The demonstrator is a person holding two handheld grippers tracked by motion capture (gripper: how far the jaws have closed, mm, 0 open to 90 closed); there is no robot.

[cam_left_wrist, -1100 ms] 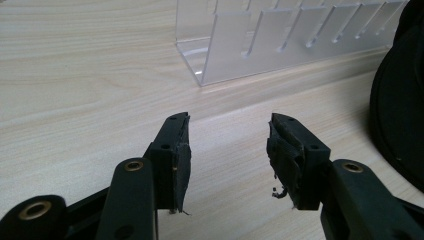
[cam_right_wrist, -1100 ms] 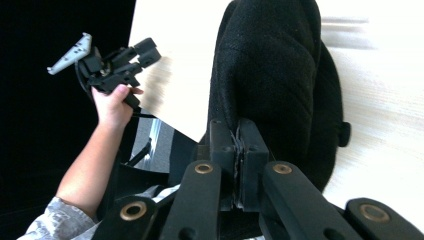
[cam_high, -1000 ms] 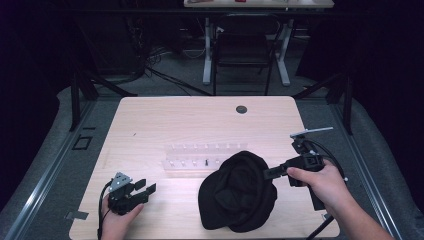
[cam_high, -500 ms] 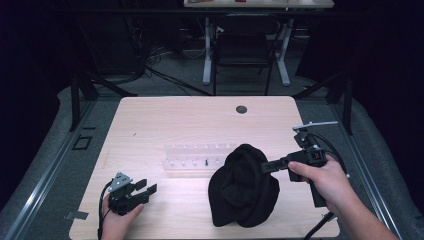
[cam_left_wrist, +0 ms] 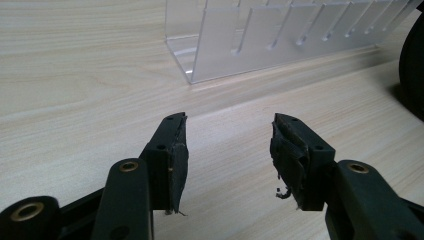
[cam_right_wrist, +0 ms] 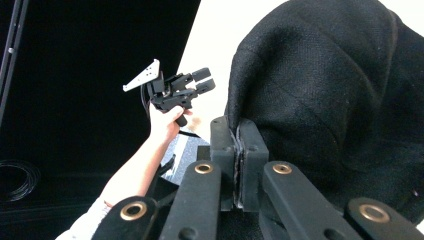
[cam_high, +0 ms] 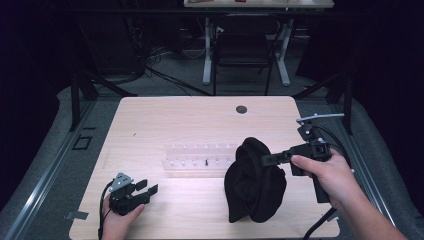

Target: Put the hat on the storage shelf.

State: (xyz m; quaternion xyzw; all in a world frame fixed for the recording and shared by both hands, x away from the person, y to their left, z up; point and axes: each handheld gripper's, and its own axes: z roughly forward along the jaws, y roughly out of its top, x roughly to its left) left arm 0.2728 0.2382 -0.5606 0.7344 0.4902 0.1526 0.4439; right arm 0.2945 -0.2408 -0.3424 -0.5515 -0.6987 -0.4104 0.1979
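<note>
Hanging from the right gripper, a black fabric hat is held by a pinch of its cloth, the jaws pressed together on the fold; its lower part drapes onto the tabletop, just beside a clear acrylic slotted rack. A grip at the edge is judged to let the hat fall open for handling. The left gripper is held low at the near left, well apart from the hat, its jaws having just been opening, nothing between them.
</note>
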